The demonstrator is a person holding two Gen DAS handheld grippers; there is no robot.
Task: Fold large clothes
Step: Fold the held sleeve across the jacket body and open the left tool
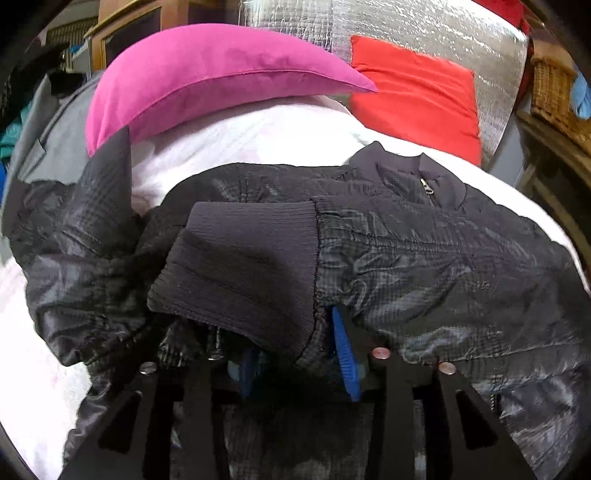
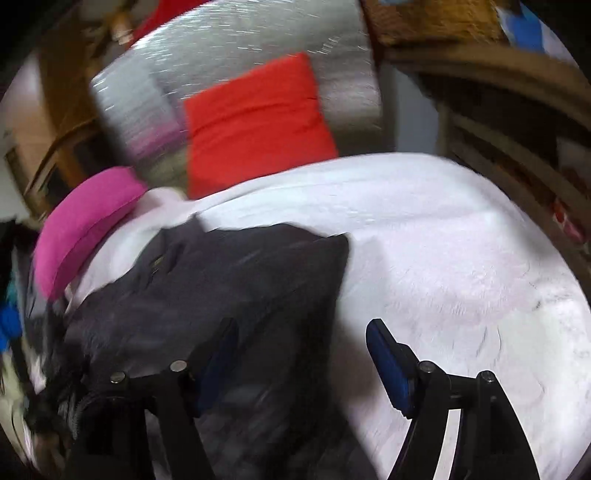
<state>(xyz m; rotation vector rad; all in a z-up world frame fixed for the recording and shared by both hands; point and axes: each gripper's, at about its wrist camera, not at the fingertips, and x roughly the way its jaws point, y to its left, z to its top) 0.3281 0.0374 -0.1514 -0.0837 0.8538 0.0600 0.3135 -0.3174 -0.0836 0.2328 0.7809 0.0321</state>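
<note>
From the left wrist, the left gripper is low over the bed, its jaws part open with the ribbed cuff of a black jacket bunched between them. One blue pad shows bare beside the cloth; the other is mostly buried, so I cannot tell if the cuff is pinched or only lying there. The sleeve is laid across the jacket's body, likely to bring it inside the outline for a fold. The collar and zip lie far right, so the jacket runs crosswise. A pink pillow sits just beyond on the far left and a red cushion stands against a foil panel farther right. Bare sheet between jacket and pillow leaves some room on the far side.

From the right wrist, blurred by motion, the right gripper is wide open and holds nothing. Its left finger hangs over the jacket's right part, its right finger over bare sheet. The jacket's right edge runs between them, with a corner at its far end. To the right lies a wide stretch of open bed, enough to lay a fold that way, bounded far right by wooden furniture.
</note>
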